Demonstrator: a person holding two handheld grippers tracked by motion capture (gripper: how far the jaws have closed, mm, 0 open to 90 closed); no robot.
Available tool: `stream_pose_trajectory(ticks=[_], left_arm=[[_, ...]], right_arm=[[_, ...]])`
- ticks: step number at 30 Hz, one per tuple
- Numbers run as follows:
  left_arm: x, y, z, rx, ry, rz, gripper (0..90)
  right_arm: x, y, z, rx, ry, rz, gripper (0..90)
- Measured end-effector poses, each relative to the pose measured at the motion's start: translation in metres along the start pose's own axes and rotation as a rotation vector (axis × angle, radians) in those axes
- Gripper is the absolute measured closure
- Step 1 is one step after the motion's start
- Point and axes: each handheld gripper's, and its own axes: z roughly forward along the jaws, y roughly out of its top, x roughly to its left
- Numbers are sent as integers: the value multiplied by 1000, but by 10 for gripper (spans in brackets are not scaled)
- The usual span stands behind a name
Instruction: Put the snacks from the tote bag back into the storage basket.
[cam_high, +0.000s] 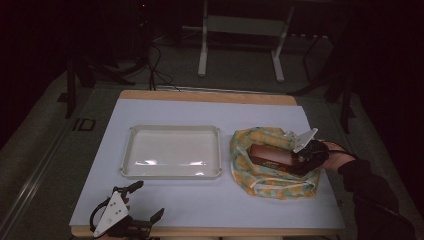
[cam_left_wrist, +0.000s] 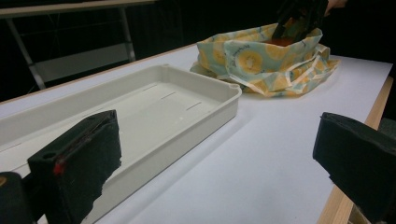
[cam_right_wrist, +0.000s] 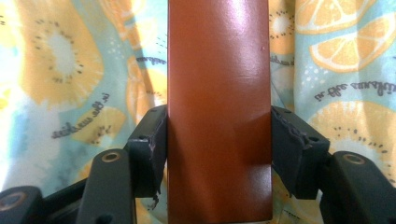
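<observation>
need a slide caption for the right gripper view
Right gripper fingers clamp a brown box over a fruit-print cloth bag.

Wooden table under a white sheet. Directly on the sheet: empty cream tray at centre-left, fruit-print cloth bag just beside it.

Overhead forward-down view, two tong-mounted close views, fruit-print bag shared.

Room dim, far background nearly black. Light falls from above onto white table; glare streak on tray floor. Soft shadow under tray's near rim. High view grainy, murky. Left gripper view: near pads blurred. Right gripper view bright, sheen on brown box.
</observation>
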Motion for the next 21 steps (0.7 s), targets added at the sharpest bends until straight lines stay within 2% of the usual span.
stream_pose_trajectory(ticks=[3,7,21], left_arm=[[0,0,0,0,-1,1,13],[0,0,1,0,-6,2,12],[-2,0,0,6,-11,10,13]], right_arm=[[0,0,-3,-19,16,1,426],[0,1,-9,-38,10,8,429],[0,5,-27,-48,-11,16,430]])
